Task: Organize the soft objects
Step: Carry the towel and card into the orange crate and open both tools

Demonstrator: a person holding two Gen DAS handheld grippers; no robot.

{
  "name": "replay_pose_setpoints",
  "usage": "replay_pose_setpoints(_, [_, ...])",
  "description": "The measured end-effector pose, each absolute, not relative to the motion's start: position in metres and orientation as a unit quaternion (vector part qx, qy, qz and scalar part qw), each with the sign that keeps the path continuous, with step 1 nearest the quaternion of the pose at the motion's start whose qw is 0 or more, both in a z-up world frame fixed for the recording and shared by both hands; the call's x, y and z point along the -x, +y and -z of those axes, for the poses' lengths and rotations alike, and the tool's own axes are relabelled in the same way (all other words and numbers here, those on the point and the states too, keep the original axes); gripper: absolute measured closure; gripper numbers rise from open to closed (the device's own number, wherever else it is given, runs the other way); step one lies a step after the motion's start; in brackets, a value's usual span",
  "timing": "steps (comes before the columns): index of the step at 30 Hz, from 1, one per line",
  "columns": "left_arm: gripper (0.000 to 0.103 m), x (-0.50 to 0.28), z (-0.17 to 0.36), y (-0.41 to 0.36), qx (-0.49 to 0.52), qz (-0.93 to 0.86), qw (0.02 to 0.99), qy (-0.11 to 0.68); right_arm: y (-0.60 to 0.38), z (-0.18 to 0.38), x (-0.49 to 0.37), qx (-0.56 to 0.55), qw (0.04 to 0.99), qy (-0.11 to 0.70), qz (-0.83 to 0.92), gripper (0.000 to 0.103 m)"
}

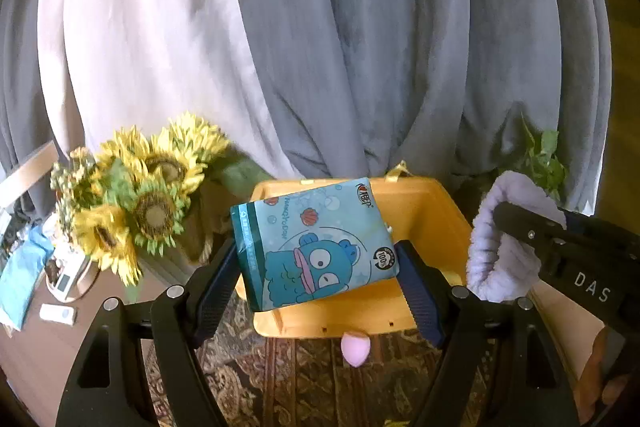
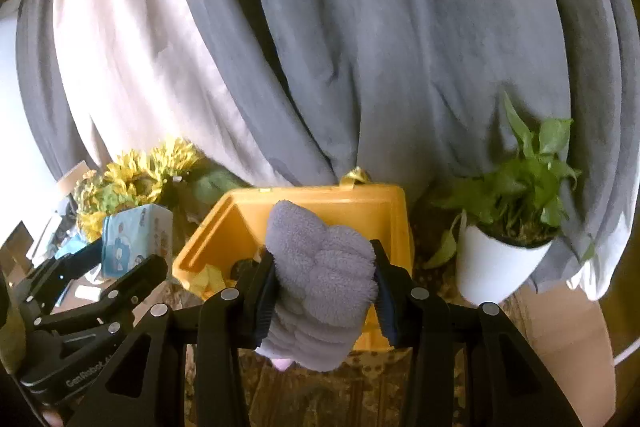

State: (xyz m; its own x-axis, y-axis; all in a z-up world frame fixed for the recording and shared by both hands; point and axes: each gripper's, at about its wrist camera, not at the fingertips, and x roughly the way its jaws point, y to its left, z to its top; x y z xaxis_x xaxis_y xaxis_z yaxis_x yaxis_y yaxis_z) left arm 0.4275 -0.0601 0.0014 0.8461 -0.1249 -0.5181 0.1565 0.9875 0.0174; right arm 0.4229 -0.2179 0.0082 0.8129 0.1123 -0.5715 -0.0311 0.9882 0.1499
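Left wrist view shows the left hand-held gripper [image 1: 318, 269] clamped on a blue tissue pack [image 1: 314, 247], one pad on each short side. The pack is tilted and is held above the yellow box [image 1: 432, 219], not touching it. The box stands on a patterned cloth [image 1: 304, 379] near the far edge of the bench, just before the grey curtain [image 1: 400, 47]. A small pink sponge [image 1: 355, 347] lies on the cloth, just beside the near wall of the box.

Right wrist view shows the right hand-held gripper [image 2: 324, 291] clamped on a lilac fluffy band [image 2: 320, 267], which is bunched between the pads and hangs down under them. It is held in the air in front of the box [image 2: 320, 203], over its near wall.

Sunflowers [image 1: 136, 195] stand at the left of the box, and a plant in a white pot [image 2: 496, 267] stands at the right, near the far right corner.
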Motion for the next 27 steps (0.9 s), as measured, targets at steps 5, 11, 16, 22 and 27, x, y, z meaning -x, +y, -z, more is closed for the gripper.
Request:
replay_pose_setpoints(5, [0.026,-0.439,-0.01,-0.059,-0.039,0.068,0.964,0.253,-0.218,-0.014,-0.44,-0.06,0.952,0.297,-0.037,0.06])
replay_pose_setpoints(11, [0.026,-0.455,-0.015,-0.059,-0.047,0.067,0.965,0.249,-0.215,-0.018,-0.46,-0.05,0.953,0.297,-0.038,0.06])
replay_pose_setpoints(16, [0.026,-0.478,-0.011,-0.059,-0.045,0.071,0.961,0.265,-0.214,-0.019,-0.479,-0.038,0.953,0.298,-0.033,0.06])
replay_pose_setpoints(22, [0.026,-0.513,0.002,-0.061,-0.057,0.073,0.952,0.293,-0.209,-0.01,-0.509,-0.015,0.948,0.315,-0.031,0.06])
replay_pose_setpoints(27, [0.026,-0.541,0.017,-0.065,-0.063,0.081,0.94,0.326,-0.211,0.005,-0.534,-0.018,0.94,0.339,-0.037,0.059])
